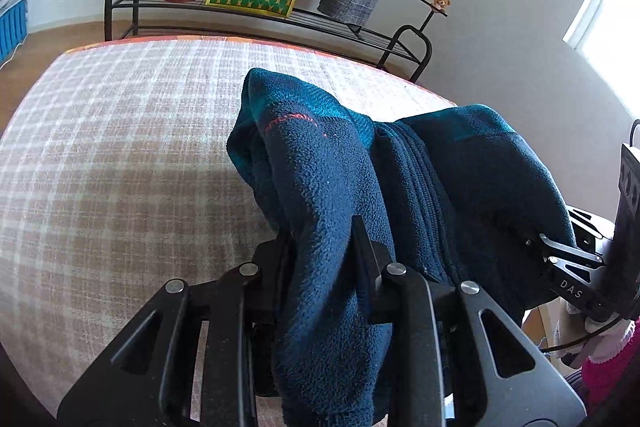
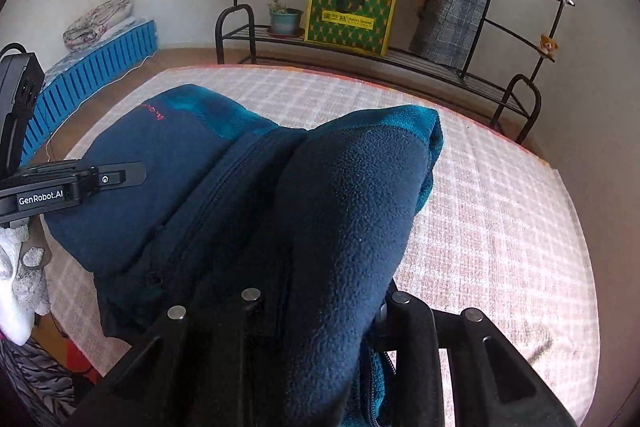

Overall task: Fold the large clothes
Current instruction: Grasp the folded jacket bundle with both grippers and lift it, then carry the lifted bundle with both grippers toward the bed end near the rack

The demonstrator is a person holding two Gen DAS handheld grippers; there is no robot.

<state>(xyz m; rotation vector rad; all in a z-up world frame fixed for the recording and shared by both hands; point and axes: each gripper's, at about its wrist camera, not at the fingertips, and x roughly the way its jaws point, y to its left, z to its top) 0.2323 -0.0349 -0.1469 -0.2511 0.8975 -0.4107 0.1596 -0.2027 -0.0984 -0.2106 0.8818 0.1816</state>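
Both grippers grasp a dark blue fleece jacket (image 1: 320,187), lifted in a bunch over the checked counter (image 1: 120,147). The left gripper (image 1: 320,255) has its jaws clenched on a thick fold left of the zip; the right gripper (image 2: 320,307) has its jaws clenched on a fold right of the zip, fleece draping over both
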